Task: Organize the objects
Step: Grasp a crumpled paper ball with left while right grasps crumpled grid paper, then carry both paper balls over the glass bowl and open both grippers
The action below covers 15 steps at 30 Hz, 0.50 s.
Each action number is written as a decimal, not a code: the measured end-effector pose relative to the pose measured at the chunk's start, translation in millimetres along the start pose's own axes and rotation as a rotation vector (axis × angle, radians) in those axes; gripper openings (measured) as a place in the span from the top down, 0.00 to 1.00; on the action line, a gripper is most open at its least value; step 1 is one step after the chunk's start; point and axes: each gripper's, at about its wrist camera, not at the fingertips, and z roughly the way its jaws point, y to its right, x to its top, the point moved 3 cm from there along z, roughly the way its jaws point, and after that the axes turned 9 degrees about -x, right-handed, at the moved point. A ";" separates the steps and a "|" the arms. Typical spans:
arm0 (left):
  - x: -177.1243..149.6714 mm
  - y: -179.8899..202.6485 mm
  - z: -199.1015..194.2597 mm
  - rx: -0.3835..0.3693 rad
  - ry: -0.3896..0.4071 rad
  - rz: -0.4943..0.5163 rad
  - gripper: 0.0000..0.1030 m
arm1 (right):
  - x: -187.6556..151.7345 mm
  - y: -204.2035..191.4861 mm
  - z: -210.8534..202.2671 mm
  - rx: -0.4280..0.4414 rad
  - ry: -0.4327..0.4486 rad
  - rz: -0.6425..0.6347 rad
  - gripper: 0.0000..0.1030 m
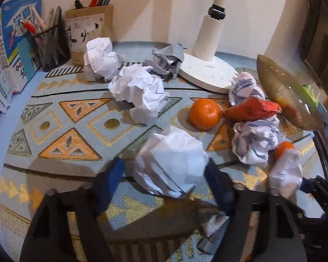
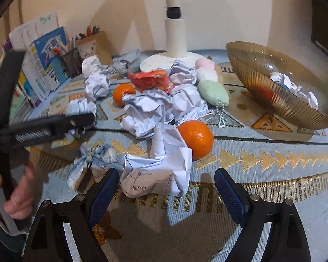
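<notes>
Several crumpled paper balls lie on the patterned tablecloth [image 1: 76, 118]. My left gripper [image 1: 164, 170] is open, its blue pads on either side of a white paper ball [image 1: 170, 163] without pinching it. My right gripper [image 2: 166, 180] is open around the near end of a crumpled printed sheet [image 2: 157, 172]. An orange [image 2: 196, 138] sits just beyond that sheet. A second orange [image 1: 205, 113] lies mid-table beside a red wrapper [image 1: 251, 109]. A ribbed amber glass bowl [image 2: 262, 91] at the right holds crumpled paper [image 2: 295, 87].
A white lamp base [image 1: 205, 72] stands at the back. A mesh pen cup [image 1: 51, 45], a brown pen box [image 1: 89, 30] and books [image 1: 8, 50] line the back left. Plush toys [image 2: 212, 89] and a plaid bow [image 2: 94, 157] lie on the cloth.
</notes>
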 end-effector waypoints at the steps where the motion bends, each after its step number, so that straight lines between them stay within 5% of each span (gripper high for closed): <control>1: -0.9 0.6 -0.5 -0.001 0.003 0.003 0.42 | -0.1 -0.9 0.9 0.008 -0.007 -0.008 0.39; 3: -0.1 1.0 -0.4 0.018 0.008 0.013 0.45 | -1.6 -6.0 5.9 -0.006 -0.032 -0.029 0.46; 15: 3.7 3.4 -10.3 0.037 0.070 0.058 0.50 | -3.2 -6.7 0.3 -0.048 0.002 -0.034 0.48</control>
